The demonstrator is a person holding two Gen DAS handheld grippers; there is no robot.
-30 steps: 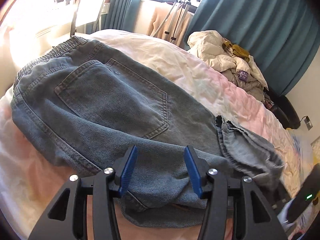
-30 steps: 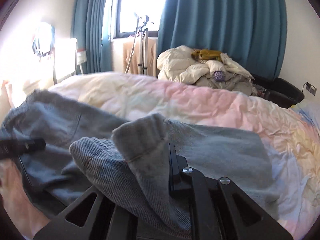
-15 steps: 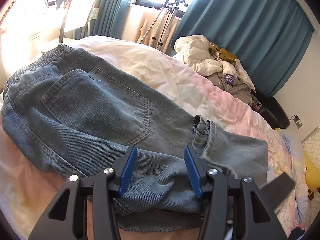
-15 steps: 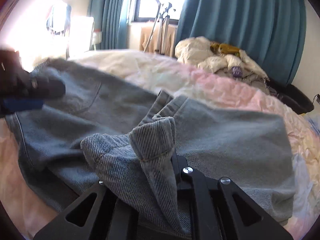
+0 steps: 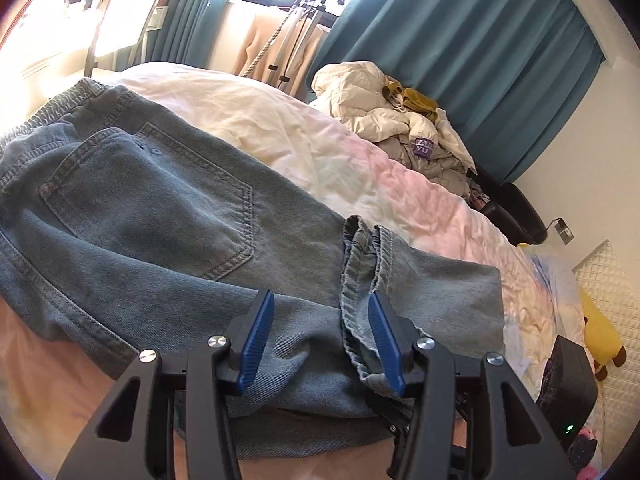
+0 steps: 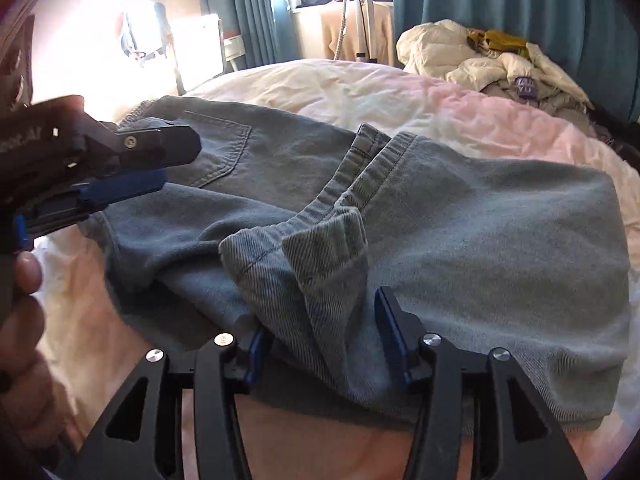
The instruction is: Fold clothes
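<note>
A pair of blue jeans [image 5: 168, 216] lies folded on the bed, waistband at the far left, back pocket up. The leg hems [image 5: 360, 264] are laid back over the thigh part. My left gripper [image 5: 320, 340] is open over the near edge of the jeans, holding nothing. In the right wrist view the jeans [image 6: 500, 240] fill the middle, with a bunched hem [image 6: 320, 248] between the fingers of my right gripper [image 6: 320, 344], which stands open. The left gripper shows there at the left [image 6: 120, 160], above the pocket side.
The bed has a pink and cream quilt [image 5: 360, 168]. A heap of pale jackets and clothes [image 5: 400, 120] lies at the far edge by teal curtains [image 5: 460, 52]. A metal stand [image 5: 296, 32] is by the window. A yellow plush toy [image 5: 600, 332] lies at the right.
My right gripper has opened and let the jeans hem down onto the folded jeans. The leg part now lies flat over the thighs. My left gripper has stayed open, shifting slightly.
</note>
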